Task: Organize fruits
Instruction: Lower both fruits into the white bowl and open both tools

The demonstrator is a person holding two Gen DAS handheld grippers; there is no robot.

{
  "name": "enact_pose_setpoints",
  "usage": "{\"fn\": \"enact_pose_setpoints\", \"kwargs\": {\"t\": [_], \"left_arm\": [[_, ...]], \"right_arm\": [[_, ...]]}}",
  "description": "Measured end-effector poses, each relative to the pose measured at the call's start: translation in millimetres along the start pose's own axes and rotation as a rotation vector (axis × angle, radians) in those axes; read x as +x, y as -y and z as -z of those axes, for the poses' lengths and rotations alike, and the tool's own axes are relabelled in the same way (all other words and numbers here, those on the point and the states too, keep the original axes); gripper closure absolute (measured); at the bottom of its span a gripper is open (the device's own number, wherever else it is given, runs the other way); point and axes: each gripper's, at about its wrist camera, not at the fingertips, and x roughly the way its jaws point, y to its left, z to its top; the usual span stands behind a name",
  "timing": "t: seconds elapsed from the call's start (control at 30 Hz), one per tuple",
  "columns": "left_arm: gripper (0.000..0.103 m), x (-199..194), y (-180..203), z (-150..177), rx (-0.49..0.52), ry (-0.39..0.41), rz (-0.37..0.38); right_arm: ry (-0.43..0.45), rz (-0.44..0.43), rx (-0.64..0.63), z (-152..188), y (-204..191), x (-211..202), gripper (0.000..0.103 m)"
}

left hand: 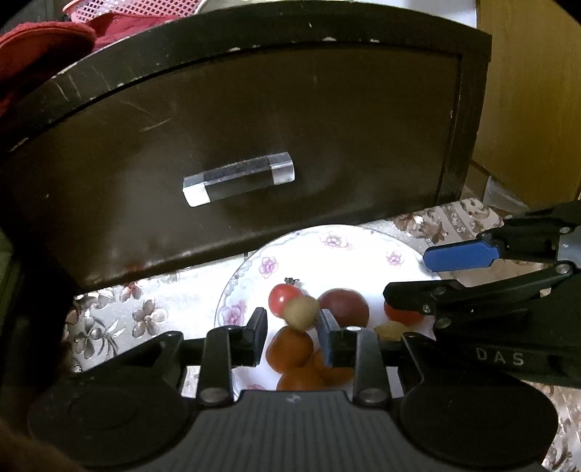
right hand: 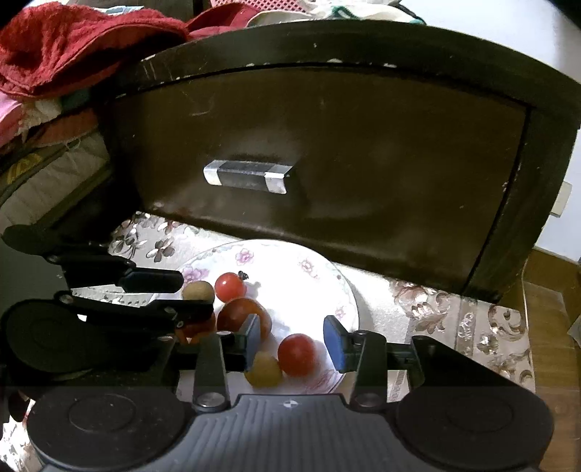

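Note:
A white floral plate (left hand: 312, 247) (right hand: 290, 261) holds several small fruits. My left gripper (left hand: 290, 326) is open just above the plate, with a tan round fruit (left hand: 301, 311) (right hand: 198, 290) and orange fruits (left hand: 290, 348) between its fingers. A red cherry tomato (left hand: 281, 296) (right hand: 229, 286) and a dark red fruit (left hand: 345, 306) (right hand: 241, 314) lie beyond. My right gripper (right hand: 292, 345) is open over the plate's near right part, with a red tomato (right hand: 297, 354) between its fingers and a yellowish fruit (right hand: 264, 370) by the left finger. It shows in the left wrist view (left hand: 428, 276).
A dark brown drawer front (left hand: 254, 145) (right hand: 326, 152) with a clear handle (left hand: 238, 178) (right hand: 248, 176) stands right behind the plate. The plate sits on a floral cloth (left hand: 120, 319) (right hand: 454, 319). Red towels (right hand: 72, 43) and a pink basket (left hand: 134, 7) lie on top, at the left.

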Motion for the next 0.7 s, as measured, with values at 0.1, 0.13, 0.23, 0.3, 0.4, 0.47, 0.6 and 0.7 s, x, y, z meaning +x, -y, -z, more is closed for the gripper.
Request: {"fn": "enact_pose_setpoints", "kwargs": {"t": [0.1, 0.13, 0.23, 0.3, 0.4, 0.47, 0.6, 0.7], "left_arm": [[0.065, -5.3, -1.0, -0.5, -0.009, 0.008, 0.001], [0.063, -7.8, -1.7, -0.3, -0.016, 0.01, 0.003], [0.062, -15.9, -2.3, 2.4, -0.023, 0.011, 0.001], [0.062, -22.0, -2.1, 5.7, -0.028, 0.009, -0.002], [0.062, -31.2, -1.3, 12.4, -0.035, 0.003, -0.006], [0.062, -37.9, 0.1, 18.1, -0.041, -0.003, -0.008], [0.058, -52.2, 3.1, 29.0, -0.056, -0.009, -0.008], [0.057, -61.5, 6.3, 36.0, -0.065, -0.014, -0.01]], "right_arm": [[0.006, 0.0, 0.01, -0.3, 1.4, -3.4, 0.062], [0.007, 0.004, 0.01, -0.1, 1.3, -4.8, 0.061], [0.012, 0.013, 0.019, 0.8, 1.4, -9.3, 0.061], [0.009, 0.016, 0.024, 2.2, 0.8, -12.6, 0.061], [0.004, 0.031, 0.037, 5.6, -1.0, -20.1, 0.06], [0.003, 0.031, 0.046, 8.8, -2.8, -26.4, 0.059], [-0.002, 0.045, 0.049, 17.0, -9.6, -37.6, 0.057], [-0.008, 0.053, 0.058, 25.0, -13.7, -46.3, 0.054]]}}
